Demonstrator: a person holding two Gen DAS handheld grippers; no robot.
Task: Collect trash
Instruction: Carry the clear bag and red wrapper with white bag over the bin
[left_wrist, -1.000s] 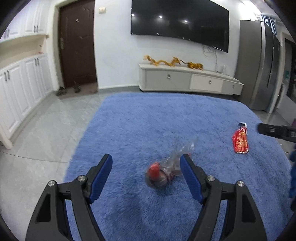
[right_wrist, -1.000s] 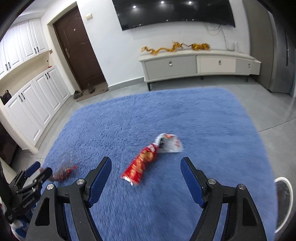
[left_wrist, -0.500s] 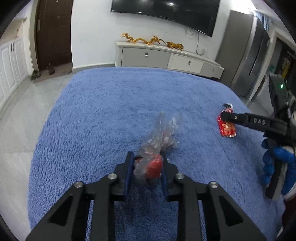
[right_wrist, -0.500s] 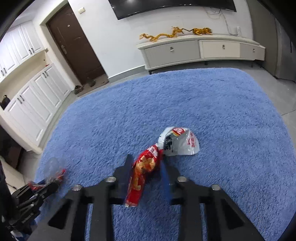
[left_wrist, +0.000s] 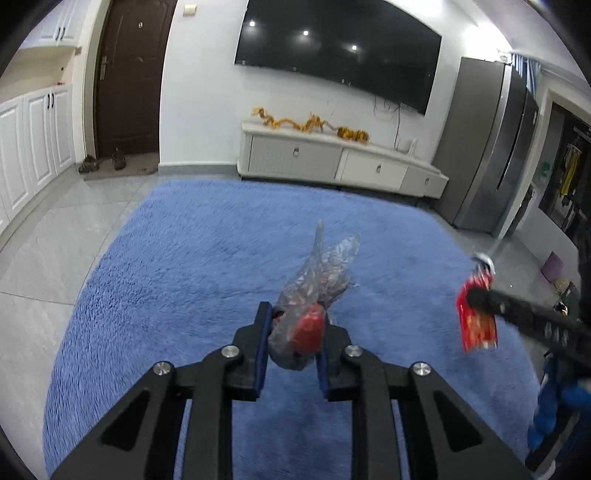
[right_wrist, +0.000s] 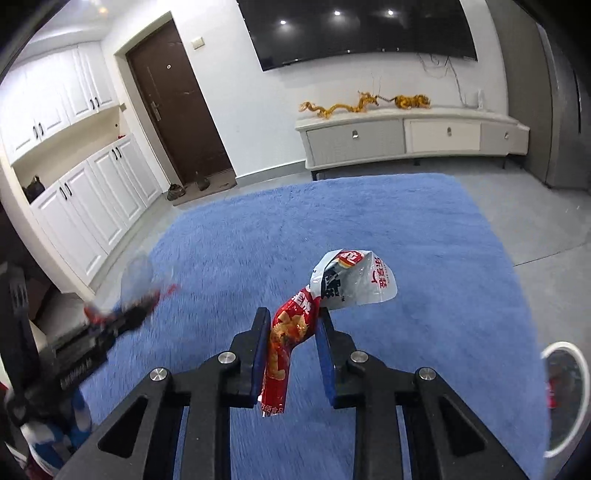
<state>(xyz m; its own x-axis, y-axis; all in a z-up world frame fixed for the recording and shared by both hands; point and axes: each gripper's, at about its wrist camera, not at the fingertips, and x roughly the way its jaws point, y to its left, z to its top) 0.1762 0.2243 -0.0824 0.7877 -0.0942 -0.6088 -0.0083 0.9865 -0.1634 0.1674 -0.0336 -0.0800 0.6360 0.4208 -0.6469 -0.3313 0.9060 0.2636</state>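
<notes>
My left gripper (left_wrist: 291, 325) is shut on a crumpled clear plastic bag with a red lump inside (left_wrist: 312, 295) and holds it above the blue carpet (left_wrist: 207, 251). My right gripper (right_wrist: 291, 328) is shut on a red and white snack wrapper (right_wrist: 291, 332), also lifted off the carpet. The right gripper with its wrapper (left_wrist: 476, 317) shows at the right of the left wrist view. The left gripper with its bag (right_wrist: 136, 291) shows blurred at the left of the right wrist view.
A white bin rim (right_wrist: 565, 395) with red contents sits at the right edge of the carpet. A white TV cabinet (left_wrist: 332, 166) stands along the far wall, white cupboards (right_wrist: 96, 206) along the left, a grey fridge (left_wrist: 491, 147) at the right.
Both grippers closed on their trash pieces a second ago and have since lifted them off the carpet. Both views now look higher across the room.
</notes>
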